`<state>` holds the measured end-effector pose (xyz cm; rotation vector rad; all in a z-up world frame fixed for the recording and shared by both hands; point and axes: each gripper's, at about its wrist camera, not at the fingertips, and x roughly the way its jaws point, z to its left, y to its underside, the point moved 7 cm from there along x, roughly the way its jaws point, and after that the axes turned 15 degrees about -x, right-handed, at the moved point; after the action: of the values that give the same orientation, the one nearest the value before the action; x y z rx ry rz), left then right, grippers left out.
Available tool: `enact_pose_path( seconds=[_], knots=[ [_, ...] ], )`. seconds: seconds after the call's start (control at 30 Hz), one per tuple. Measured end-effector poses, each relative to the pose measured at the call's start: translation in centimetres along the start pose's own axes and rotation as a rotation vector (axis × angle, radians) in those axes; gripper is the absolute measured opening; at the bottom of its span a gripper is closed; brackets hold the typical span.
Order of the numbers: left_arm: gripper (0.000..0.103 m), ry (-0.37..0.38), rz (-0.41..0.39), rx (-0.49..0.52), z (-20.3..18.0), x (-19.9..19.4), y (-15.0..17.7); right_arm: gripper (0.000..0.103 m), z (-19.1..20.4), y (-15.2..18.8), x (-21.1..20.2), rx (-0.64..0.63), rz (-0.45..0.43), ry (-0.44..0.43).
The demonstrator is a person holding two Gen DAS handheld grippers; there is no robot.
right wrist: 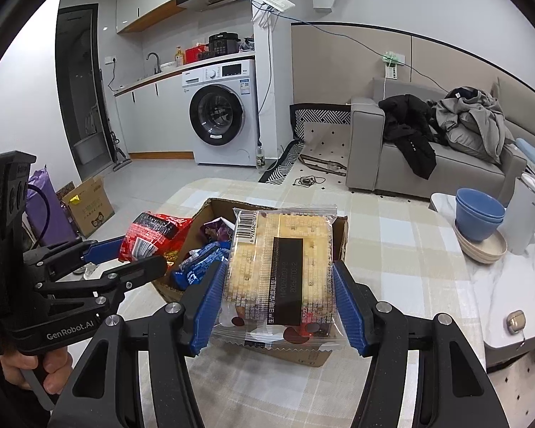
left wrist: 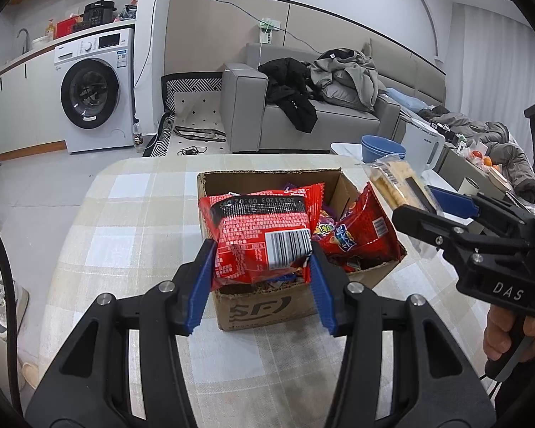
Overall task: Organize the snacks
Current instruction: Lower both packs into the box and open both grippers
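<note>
Two hand-held grippers each lifted a snack above an open brown cardboard box [left wrist: 267,306] that sat on a table covered with a beige-and-white checked cloth [left wrist: 125,214]. The left gripper [left wrist: 260,267], black with ribbed blue pads, was clamped on a red foil snack bag [left wrist: 260,235] printed with white text and a barcode, its pads pressing the bag's lower sides over the near part of the box. The right gripper [right wrist: 280,299] gripped a clear plastic packet of pale square crackers [right wrist: 281,264] bearing a black label, held just above the box's far right corner. More wrapped snacks remained inside the box, among them a second red bag [left wrist: 360,235] and blue-and-purple packets [right wrist: 203,260]. A person's fingers [left wrist: 499,335] wrapped the right gripper's handle. Beyond the table stood a white front-loading washing machine [left wrist: 96,92] and a grey sofa [left wrist: 296,125] strewn with clothes.
</note>
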<state>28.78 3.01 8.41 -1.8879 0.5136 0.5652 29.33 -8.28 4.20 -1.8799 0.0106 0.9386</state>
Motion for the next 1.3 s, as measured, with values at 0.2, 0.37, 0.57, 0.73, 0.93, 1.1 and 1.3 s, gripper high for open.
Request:
enact_pose_path(
  seconds=[0.2, 0.37, 0.57, 0.73, 0.93, 1.1, 1.3],
  knots=[
    [0.047, -0.013, 0.011, -0.017, 0.7, 1.7, -0.6, 0.06, -0.4, -0.5, 1.2, 0.007, 0.005, 0.0],
    [0.047, -0.018, 0.031, -0.02, 1.1, 3.8, -0.8, 0.06, -0.5, -0.4, 2.6, 0.009, 0.019, 0.007],
    [0.047, -0.026, 0.046, -0.032, 1.2, 6.5, -1.2, 0.06, -0.8, -0.8, 4.7, 0.023, 0.007, -0.001],
    [0.047, -0.023, 0.076, -0.008, 0.6, 9.1, -0.8, 0.06, -0.7, 0.2, 7.7, 0.02, 0.058, -0.002],
    [0.047, -0.011, 0.082, -0.013, 0.8, 9.9, -1.0, 0.06, -0.4, 0.9, 9.4, -0.004, 0.104, -0.011],
    [0.047, 0.0, 0.09, -0.025, 1.0, 10.2, -1.0, 0.076, -1.0, 0.9, 8.6, -0.002, 0.079, 0.007],
    [0.068, -0.01, 0.071, 0.022, 0.4, 9.6, -0.5, 0.09, -2.0, 1.0, 6.1, 0.027, 0.036, 0.018]
  ],
)
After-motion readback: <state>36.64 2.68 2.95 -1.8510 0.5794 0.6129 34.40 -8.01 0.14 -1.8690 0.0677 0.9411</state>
